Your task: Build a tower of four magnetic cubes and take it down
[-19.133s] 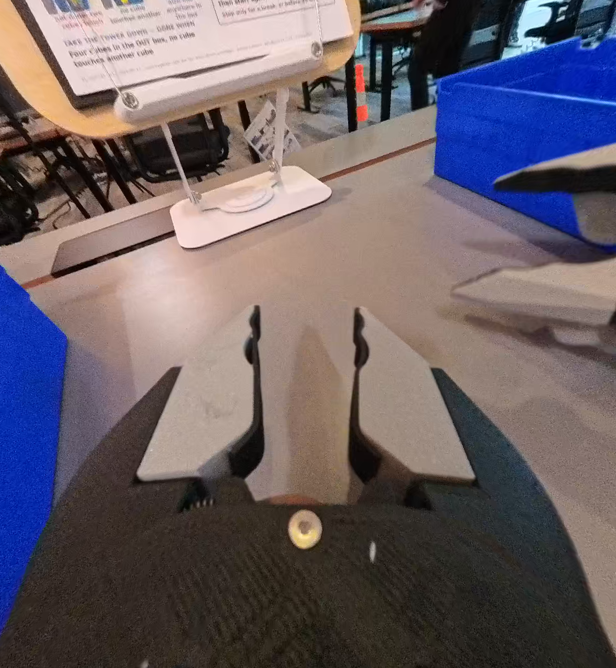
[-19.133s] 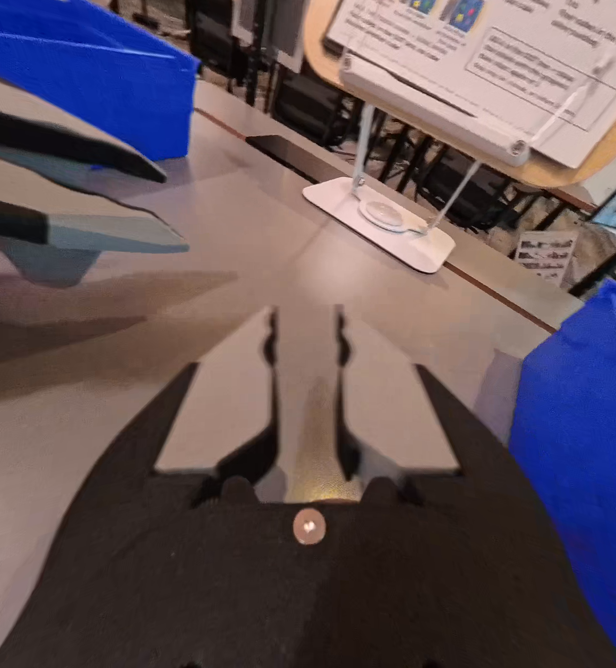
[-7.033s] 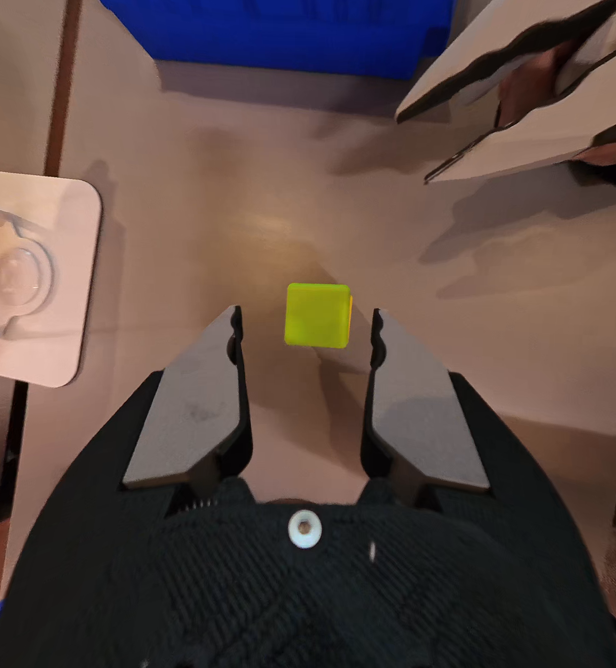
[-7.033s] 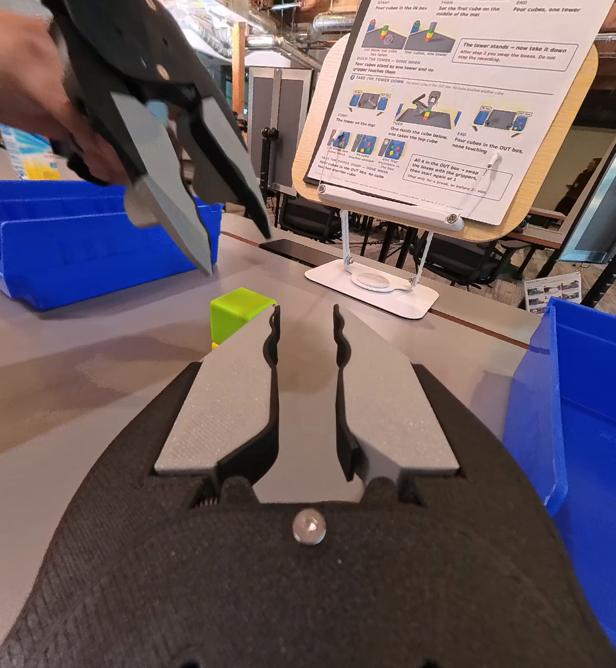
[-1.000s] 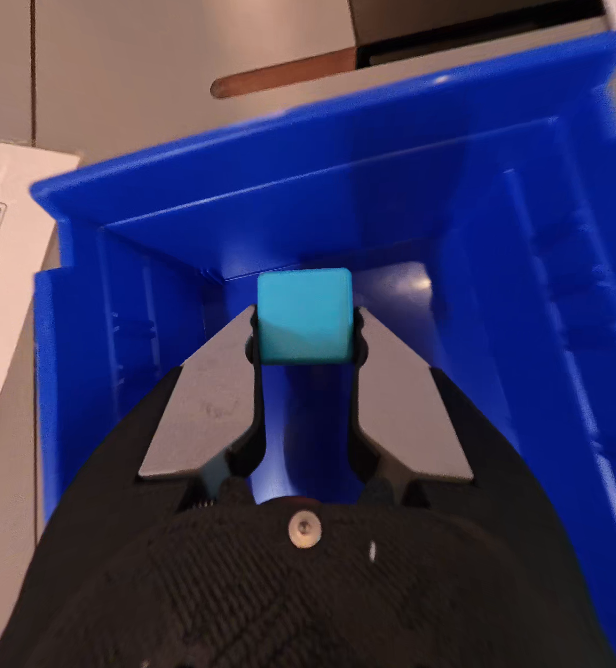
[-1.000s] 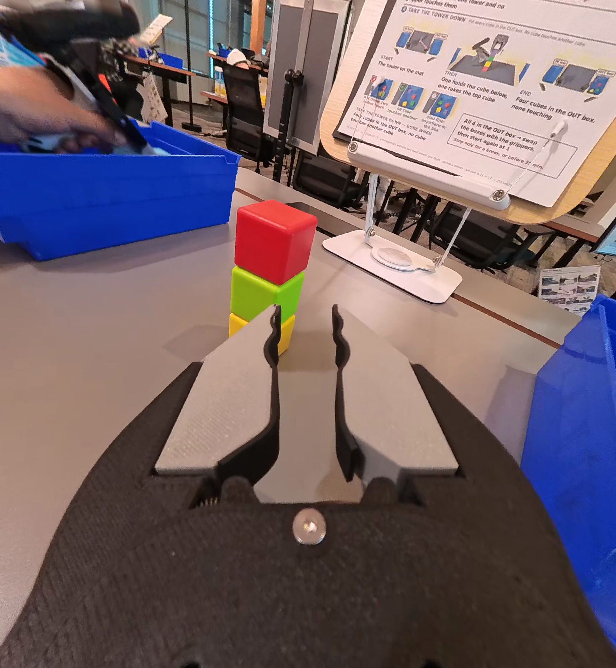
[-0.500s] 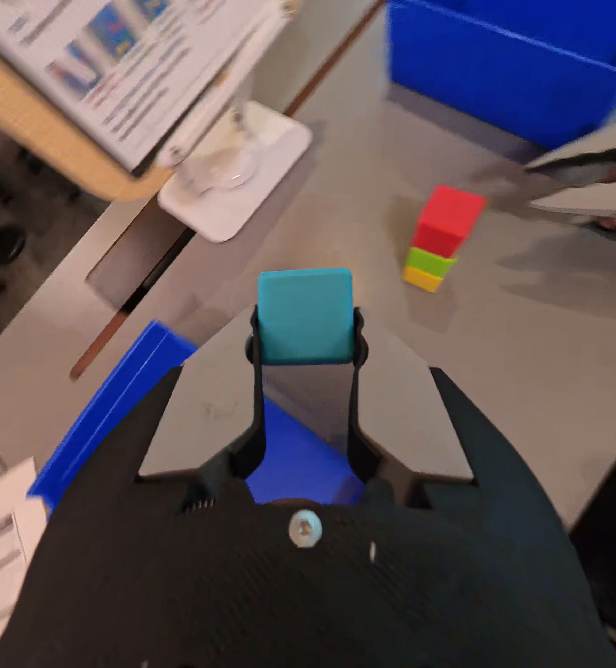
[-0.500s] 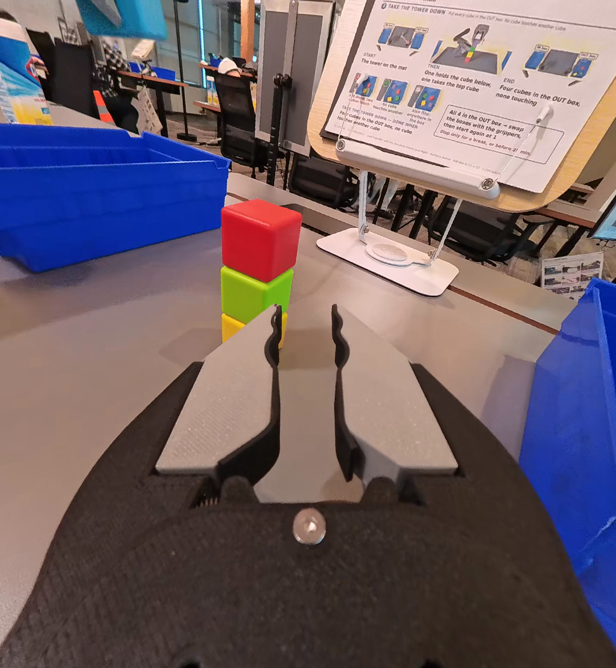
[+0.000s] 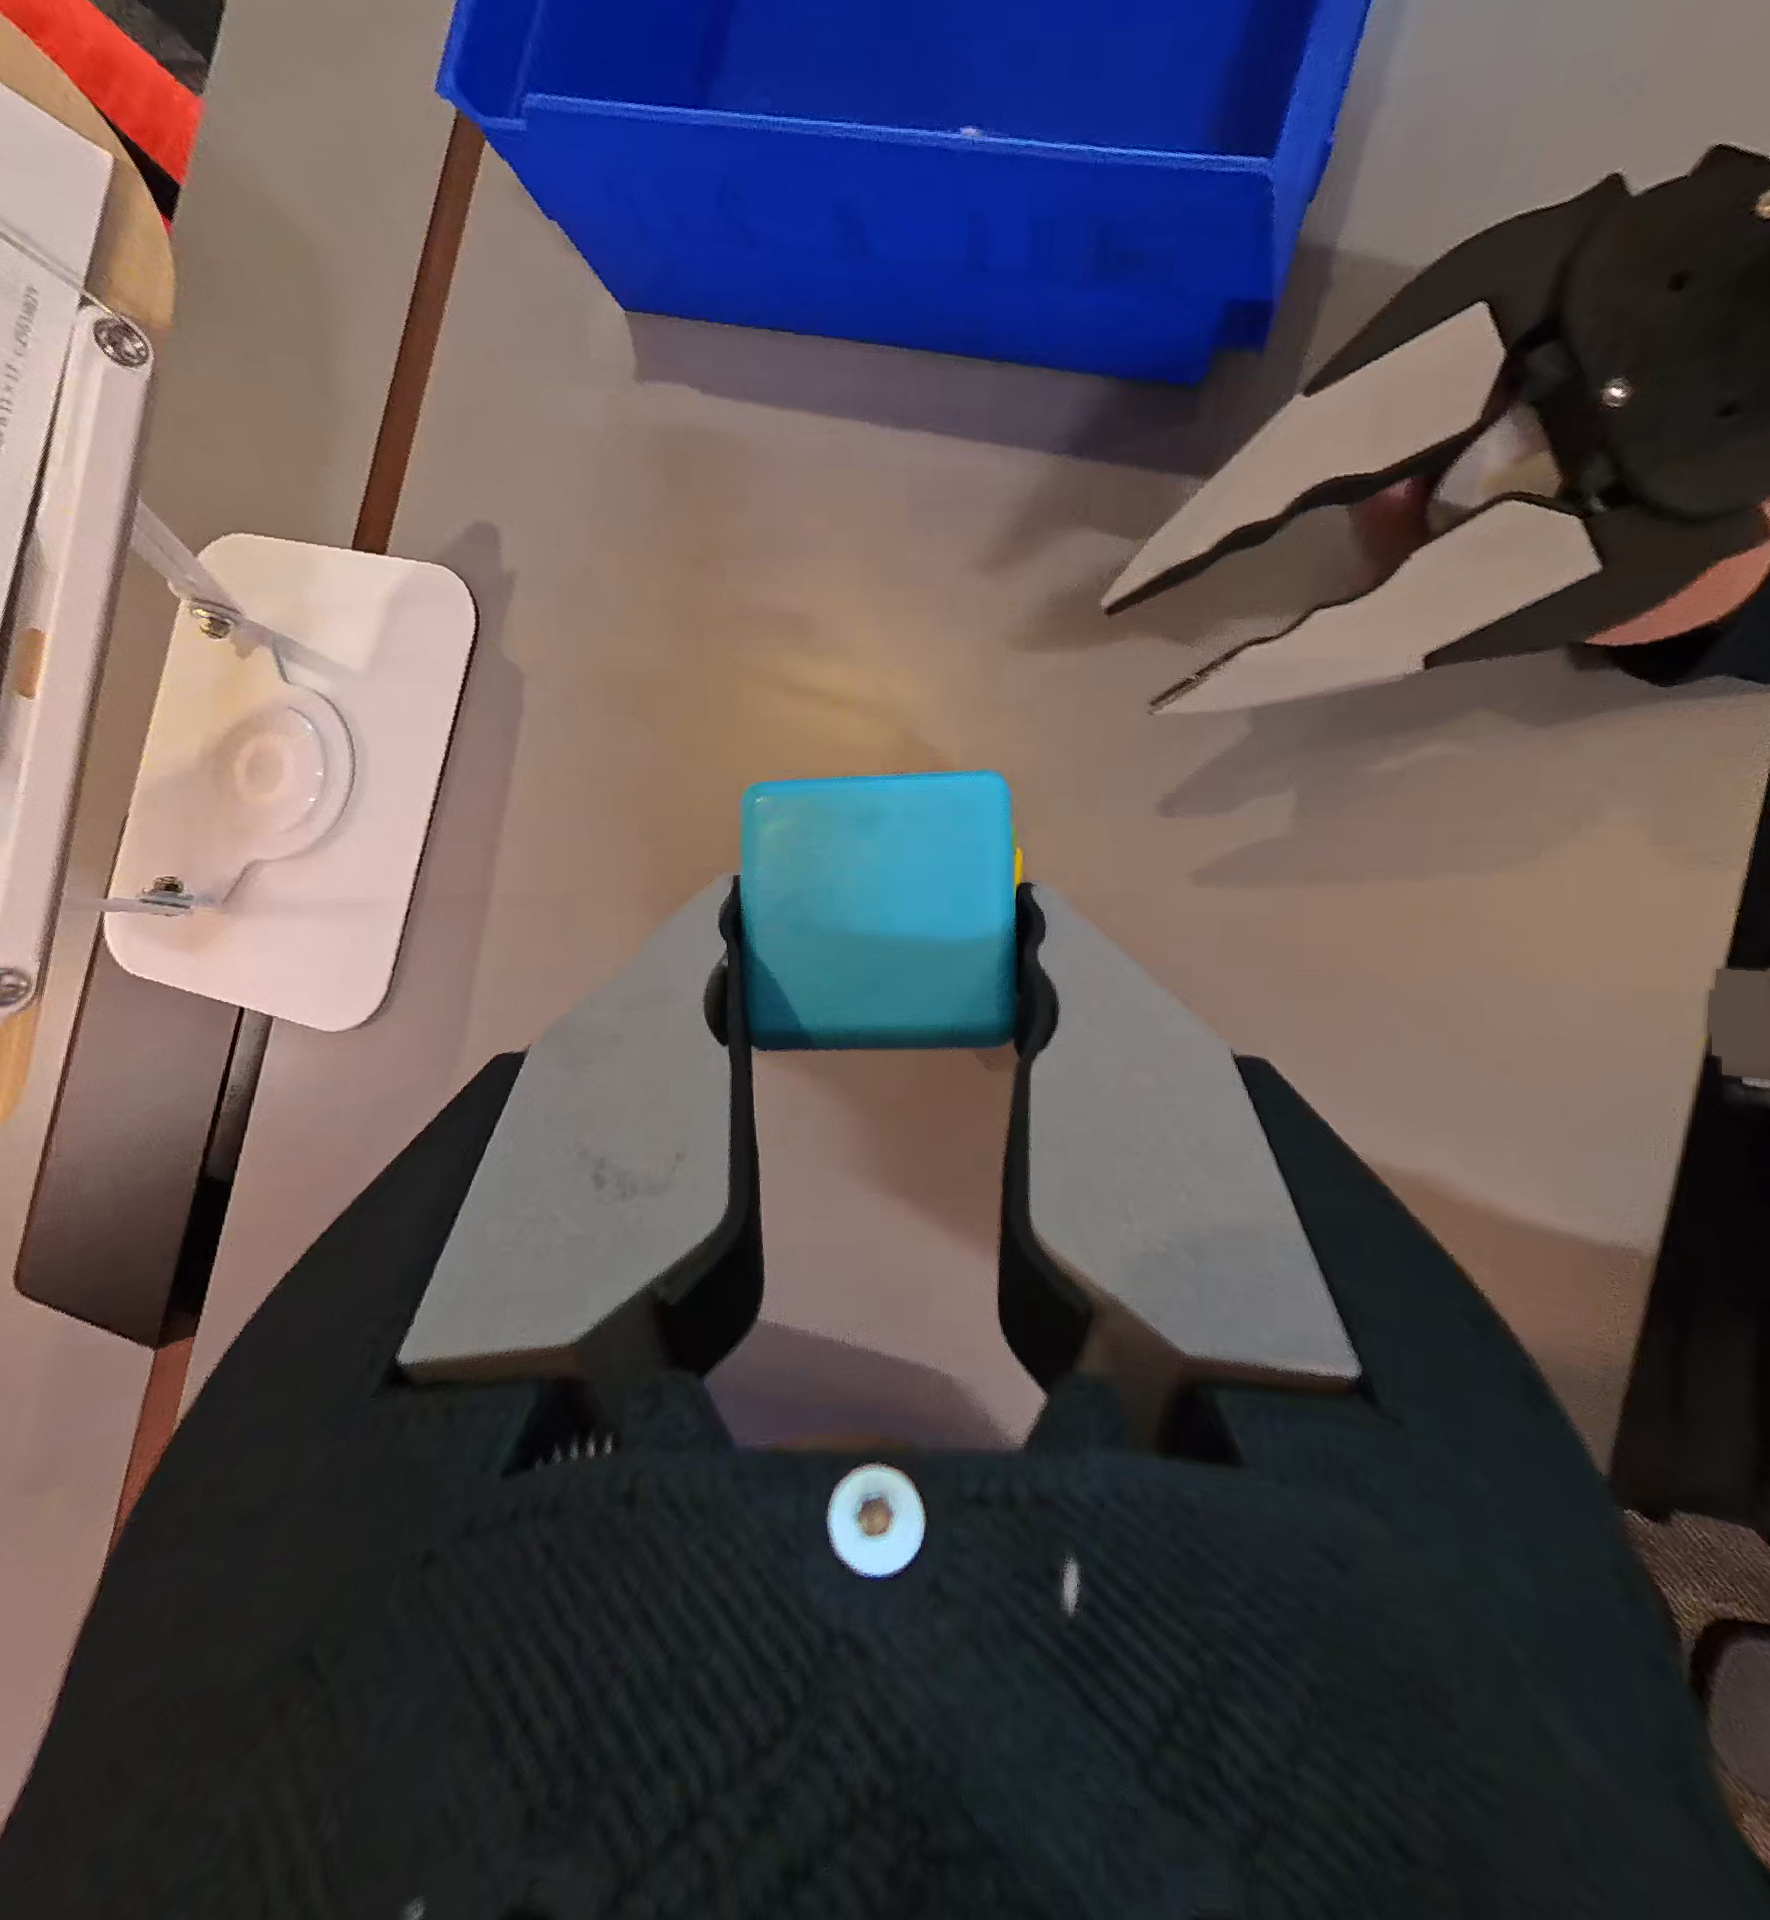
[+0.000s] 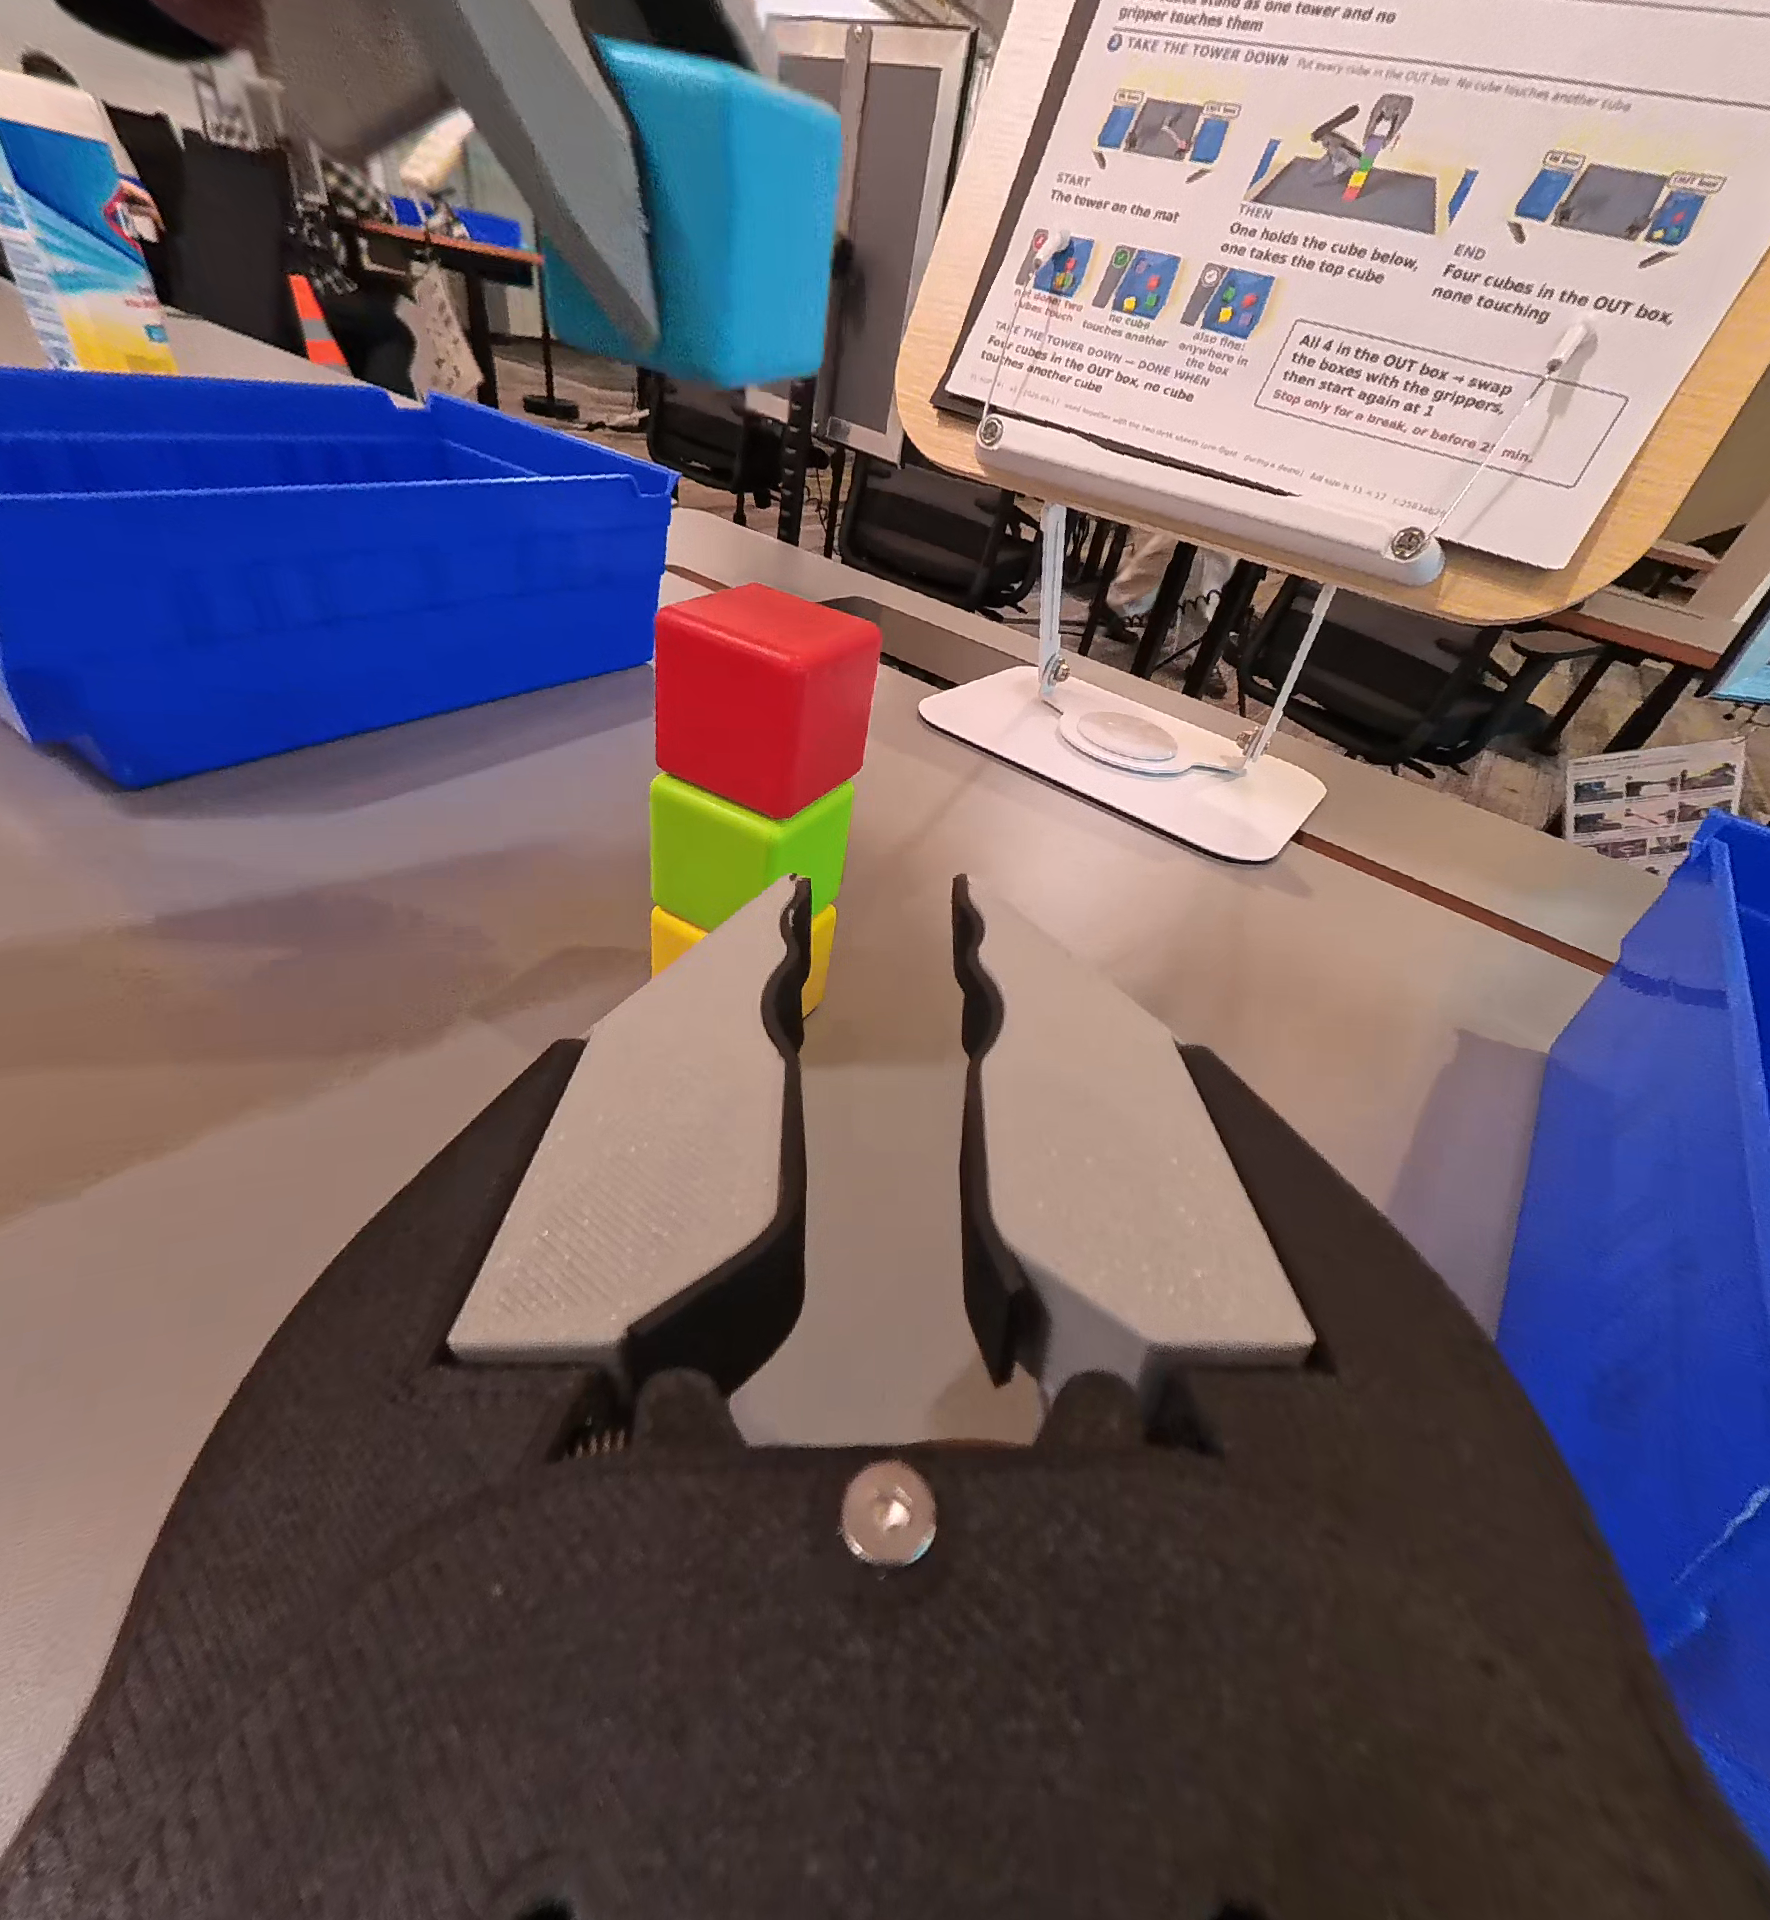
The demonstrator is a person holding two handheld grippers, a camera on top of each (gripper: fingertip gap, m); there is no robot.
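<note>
Cubes stand three high on the grey table (image 10: pixel 237 1039): a yellow cube (image 10: pixel 819 961) at the bottom, a green cube (image 10: pixel 735 852) on it, a red cube (image 10: pixel 761 696) on top. The fourth, a teal cube (image 9: pixel 876 914), is pinched between the jaws of the left gripper (image 9: pixel 876 935), which hangs above the stack and points down at it; in the left wrist view only a sliver of yellow shows past the teal cube's right edge. In the right wrist view the teal cube is in the air above the red one, with a clear gap between them.

The right gripper (image 10: pixel 879 894) is low over the table, just right of the stack, its jaws parted and holding nothing. A blue bin (image 10: pixel 289 582) sits behind the stack to the left, another blue bin (image 10: pixel 1691 1195) at the right edge. A white stand (image 10: pixel 1120 758) carrying an instruction sheet (image 10: pixel 1380 239) is beyond the stack.
</note>
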